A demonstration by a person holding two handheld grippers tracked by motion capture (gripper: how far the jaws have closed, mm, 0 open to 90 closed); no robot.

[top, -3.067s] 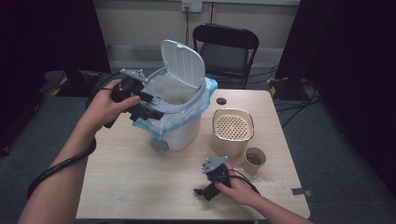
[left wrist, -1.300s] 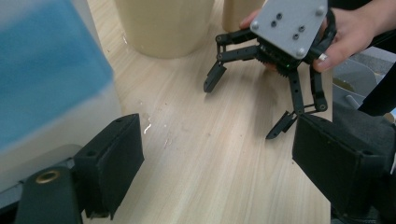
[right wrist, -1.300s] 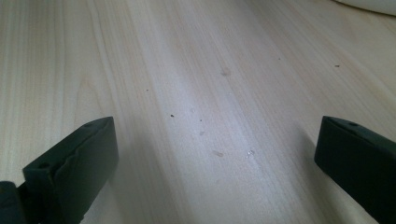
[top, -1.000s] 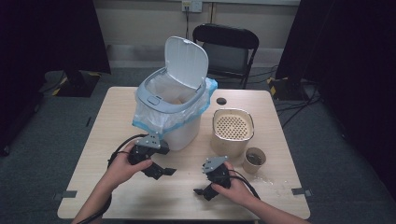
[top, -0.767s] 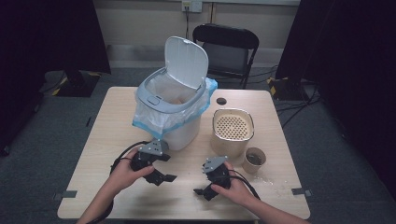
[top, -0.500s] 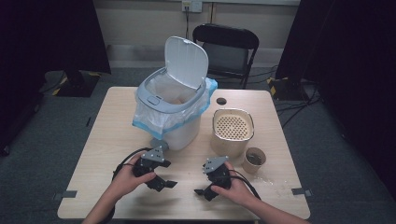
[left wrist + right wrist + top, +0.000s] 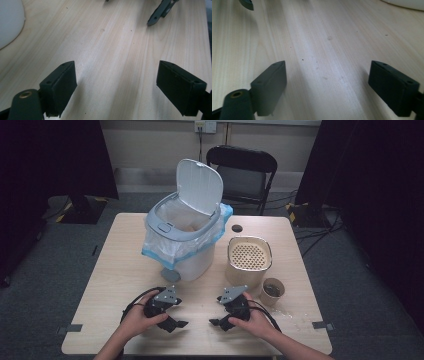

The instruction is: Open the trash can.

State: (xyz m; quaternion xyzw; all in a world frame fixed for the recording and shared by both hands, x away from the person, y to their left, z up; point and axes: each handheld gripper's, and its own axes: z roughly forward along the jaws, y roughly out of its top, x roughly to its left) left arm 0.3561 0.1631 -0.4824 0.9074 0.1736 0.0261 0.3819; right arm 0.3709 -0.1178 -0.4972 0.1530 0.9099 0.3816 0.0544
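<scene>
Left gripper [image 7: 176, 323] lowered onto table [image 7: 110, 285]; jaws wide apart.

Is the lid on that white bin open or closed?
Open. The lid stands tipped up at the back of the bin, so you can look down inside past the blue-edged bag lining its rim.

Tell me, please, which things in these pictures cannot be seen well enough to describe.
- Inside of the trash bin, high view: the raised lid and bag liner hide its depth.
- Contents of the paper cup, high view: too small.
- Small dark disc on the table, high view: too small to identify.
- Inside of the beige container, high view: perforated top covers it.
</scene>
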